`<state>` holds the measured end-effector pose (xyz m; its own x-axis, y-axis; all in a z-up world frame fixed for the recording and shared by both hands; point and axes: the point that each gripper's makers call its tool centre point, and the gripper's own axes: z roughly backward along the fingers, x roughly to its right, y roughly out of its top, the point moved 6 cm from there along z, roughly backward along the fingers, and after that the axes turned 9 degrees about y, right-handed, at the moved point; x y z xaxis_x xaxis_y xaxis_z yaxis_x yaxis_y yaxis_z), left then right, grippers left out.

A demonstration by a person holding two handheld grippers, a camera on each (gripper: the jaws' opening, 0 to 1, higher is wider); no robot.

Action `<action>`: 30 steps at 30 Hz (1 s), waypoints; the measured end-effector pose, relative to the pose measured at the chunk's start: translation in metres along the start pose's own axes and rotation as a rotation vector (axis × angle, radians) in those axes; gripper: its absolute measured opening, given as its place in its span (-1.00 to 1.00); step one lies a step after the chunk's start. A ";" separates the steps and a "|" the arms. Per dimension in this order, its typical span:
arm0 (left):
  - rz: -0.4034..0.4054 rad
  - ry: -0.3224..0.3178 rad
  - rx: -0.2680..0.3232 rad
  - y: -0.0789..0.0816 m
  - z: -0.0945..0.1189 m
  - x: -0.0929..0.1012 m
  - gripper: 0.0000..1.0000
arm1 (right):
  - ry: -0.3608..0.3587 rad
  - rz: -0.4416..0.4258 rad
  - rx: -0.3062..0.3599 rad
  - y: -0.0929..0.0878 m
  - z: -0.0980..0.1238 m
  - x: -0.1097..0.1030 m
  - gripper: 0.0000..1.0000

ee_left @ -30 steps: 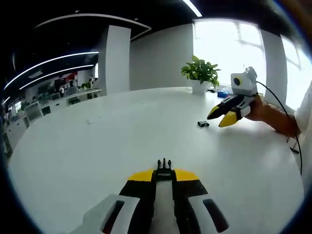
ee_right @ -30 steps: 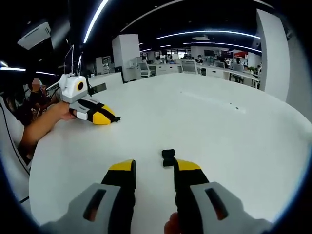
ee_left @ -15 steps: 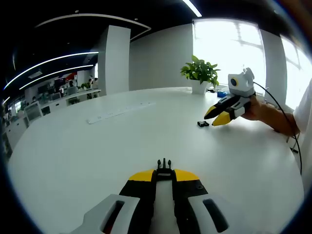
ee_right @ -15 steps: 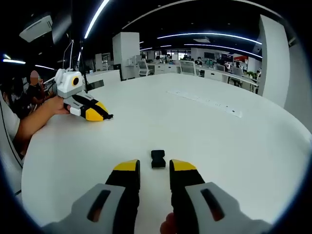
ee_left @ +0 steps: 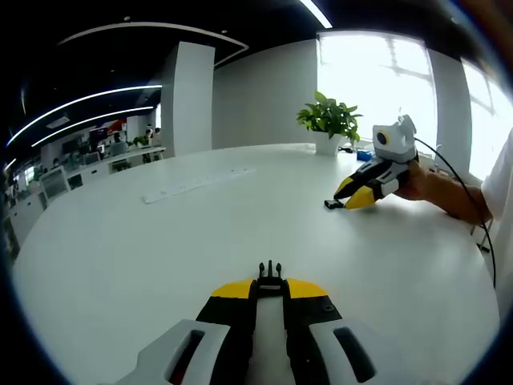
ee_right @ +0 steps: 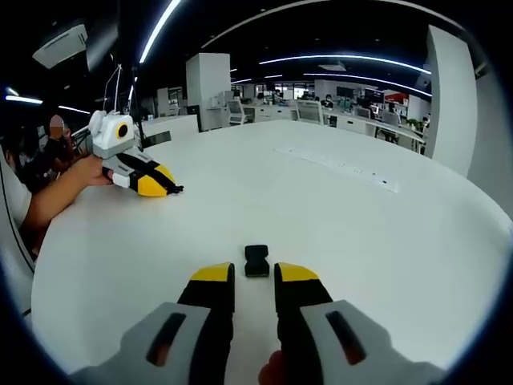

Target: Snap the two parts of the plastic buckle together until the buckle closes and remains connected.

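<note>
So in the left gripper view, the left gripper has its yellow-tipped black jaws pulled in narrow around a small black plastic pronged buckle half, the prongs poking out forward past the tips, so that piece is pinched and held right at the end of the tongs. It's all sitting low over a big round white table. Off ahead and to the right of those jaws, well apart, the right gripper comes in with a person's hand behind it, and its tips are right up against the other small black plastic socket buckle half lying on the tabletop. Behind that there's a green potted plant in a white pot by the bright window. In the right gripper view the socket half lies flat on the table just past the right gripper, lined up with the slim gap between the jaws. The jaws are fairly narrow but not closed on anything; the piece looks just beyond the tips, though it's hard to say for sure whether it touches them. Far off to the left of these tongs, the left gripper shows up, held in a hand, with a tiny dark bit at its tip that's too small to make out properly.
</note>
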<state>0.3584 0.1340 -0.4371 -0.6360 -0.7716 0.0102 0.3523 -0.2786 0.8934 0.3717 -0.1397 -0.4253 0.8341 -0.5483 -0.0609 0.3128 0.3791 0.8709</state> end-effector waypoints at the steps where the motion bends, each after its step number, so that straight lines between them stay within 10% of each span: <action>1: 0.000 0.000 0.000 0.000 0.000 0.000 -0.75 | 0.000 0.000 0.000 0.000 0.000 0.000 -0.61; 30: 0.001 -0.004 0.003 0.000 -0.001 0.000 -0.75 | -0.013 0.010 0.000 0.001 0.000 -0.001 -0.69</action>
<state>0.3592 0.1338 -0.4376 -0.6388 -0.7693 0.0127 0.3505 -0.2763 0.8949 0.3710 -0.1392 -0.4247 0.8312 -0.5541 -0.0455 0.3043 0.3850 0.8713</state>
